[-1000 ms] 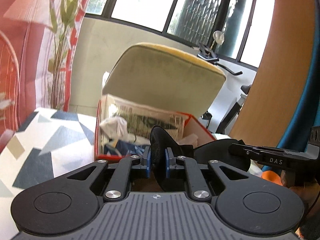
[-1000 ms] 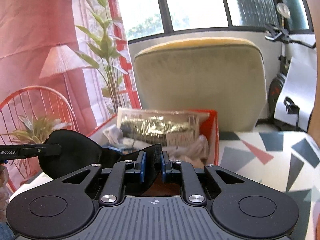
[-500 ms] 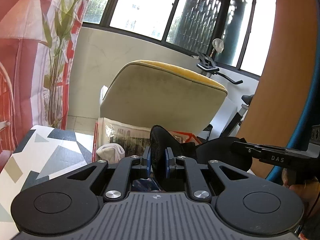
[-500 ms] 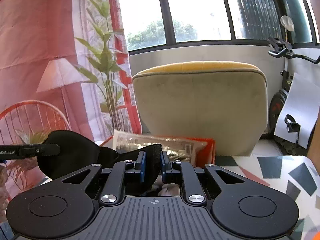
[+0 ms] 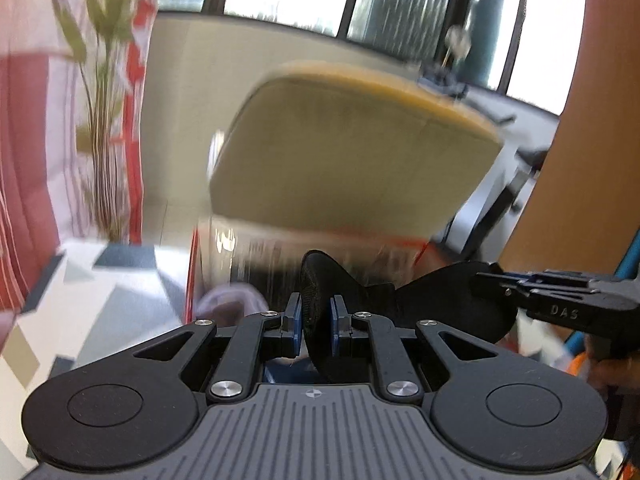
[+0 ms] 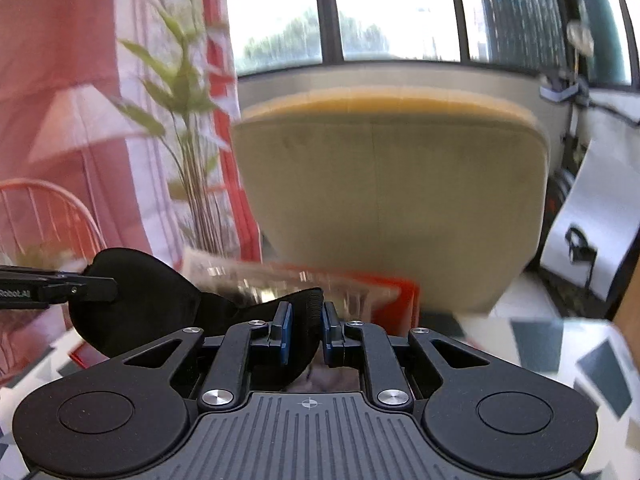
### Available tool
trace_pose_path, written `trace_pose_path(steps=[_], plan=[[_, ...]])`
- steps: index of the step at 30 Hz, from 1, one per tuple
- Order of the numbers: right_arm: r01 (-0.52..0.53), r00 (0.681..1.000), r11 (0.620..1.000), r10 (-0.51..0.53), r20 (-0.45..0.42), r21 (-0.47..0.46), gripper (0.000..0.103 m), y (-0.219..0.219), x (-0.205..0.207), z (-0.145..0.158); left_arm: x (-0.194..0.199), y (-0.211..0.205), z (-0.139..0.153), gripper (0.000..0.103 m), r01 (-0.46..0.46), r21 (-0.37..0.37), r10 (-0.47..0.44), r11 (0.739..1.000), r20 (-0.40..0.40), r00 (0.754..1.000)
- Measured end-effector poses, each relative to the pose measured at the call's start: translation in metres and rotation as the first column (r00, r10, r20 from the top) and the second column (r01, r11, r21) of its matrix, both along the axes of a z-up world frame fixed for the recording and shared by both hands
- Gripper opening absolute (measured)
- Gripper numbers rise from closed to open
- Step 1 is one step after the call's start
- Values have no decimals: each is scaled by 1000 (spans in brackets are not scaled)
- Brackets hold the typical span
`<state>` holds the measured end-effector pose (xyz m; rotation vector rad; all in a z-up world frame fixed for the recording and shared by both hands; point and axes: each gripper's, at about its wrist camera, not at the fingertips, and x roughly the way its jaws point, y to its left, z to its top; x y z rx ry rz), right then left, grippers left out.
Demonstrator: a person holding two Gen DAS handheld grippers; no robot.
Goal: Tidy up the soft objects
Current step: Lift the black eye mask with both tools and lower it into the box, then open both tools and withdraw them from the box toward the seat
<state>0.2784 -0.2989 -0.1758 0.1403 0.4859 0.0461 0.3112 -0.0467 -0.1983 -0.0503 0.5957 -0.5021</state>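
A black soft eye mask (image 5: 432, 300) hangs stretched between both grippers, above a red box (image 5: 192, 280). My left gripper (image 5: 314, 322) is shut on one end of the mask. My right gripper (image 6: 305, 330) is shut on the other end (image 6: 160, 300). In the left wrist view the right gripper (image 5: 560, 300) shows at the right, clamped on the mask's edge. In the right wrist view the left gripper (image 6: 48, 288) shows at the left. The red box (image 6: 400, 292) holds crumpled paper and a white cloth (image 5: 232, 304), all blurred.
An olive armchair with a yellow top (image 6: 392, 200) stands right behind the box. A patterned tabletop (image 5: 100, 304) lies to the left. A plant (image 6: 180, 120) and red curtain (image 6: 60, 80) are at the left. An exercise bike (image 6: 576, 92) is at the right.
Both grippers rose and tilted up, still holding the mask, so the box sank in view. Now both views are motion-blurred and the box shows a little more again.
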Motion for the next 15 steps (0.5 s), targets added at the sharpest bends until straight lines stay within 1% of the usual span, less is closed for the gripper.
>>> trace_pose_path(steps=[3, 5, 7, 9, 12, 15], plan=[[-6, 996, 1000, 6, -93, 2, 14, 2, 16, -19, 15, -8, -15, 15, 16, 58, -12, 998, -76, 997], [-16, 989, 1000, 14, -150, -11, 14, 7, 26, -32, 21, -14, -23, 15, 30, 94, -19, 995, -115, 993], [-17, 983, 1000, 11, -186, -26, 13, 11, 33, -41, 27, -16, -29, 15, 31, 127, -13, 991, -141, 990], [-12, 979, 1000, 6, -204, -26, 13, 13, 37, -48, 32, -15, -33, 15, 30, 135, -8, 990, -159, 987], [-4, 975, 1000, 1, -222, -12, 13, 12, 40, -55, 34, -15, -36, 15, 34, 147, -10, 989, -161, 987], [-7, 972, 1000, 3, -234, -19, 13, 14, 42, -59, 34, -20, -38, 15, 41, 172, -13, 984, -158, 987]])
